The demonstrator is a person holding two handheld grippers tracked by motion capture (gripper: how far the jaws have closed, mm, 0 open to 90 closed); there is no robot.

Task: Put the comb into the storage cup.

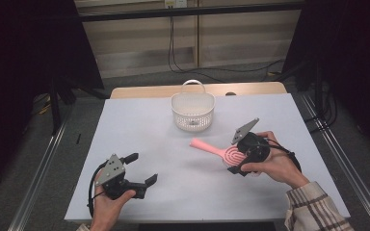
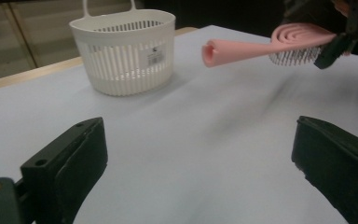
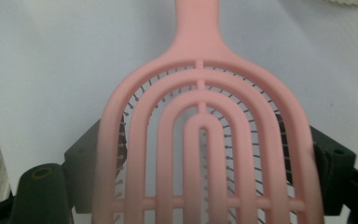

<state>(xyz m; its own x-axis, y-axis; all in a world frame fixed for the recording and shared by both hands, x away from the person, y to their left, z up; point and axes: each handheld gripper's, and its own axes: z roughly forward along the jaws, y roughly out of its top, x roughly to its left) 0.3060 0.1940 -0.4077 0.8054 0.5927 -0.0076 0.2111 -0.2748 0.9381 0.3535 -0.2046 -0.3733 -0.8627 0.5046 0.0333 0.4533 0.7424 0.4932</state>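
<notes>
A pink hairbrush (image 1: 217,151) with a vented, arched head is held above the white table cover, its handle pointing toward the basket. My right gripper (image 1: 238,161) is shut on the brush head (image 3: 205,154), one jaw on each side edge. In the left gripper view the pink hairbrush (image 2: 265,46) hangs in the air at upper right, bristles down. A white slotted basket (image 1: 192,110) with a loop handle stands at the table's far middle; the same basket (image 2: 126,51) is at the upper left of the left gripper view. My left gripper (image 1: 142,169) sits near the front left, open and holding nothing.
The white cover (image 1: 139,130) lies over a wooden table whose far edge (image 1: 149,91) shows behind the basket. Metal rails (image 1: 38,178) run along both sides of the table. Cables hang at the back wall (image 1: 173,43).
</notes>
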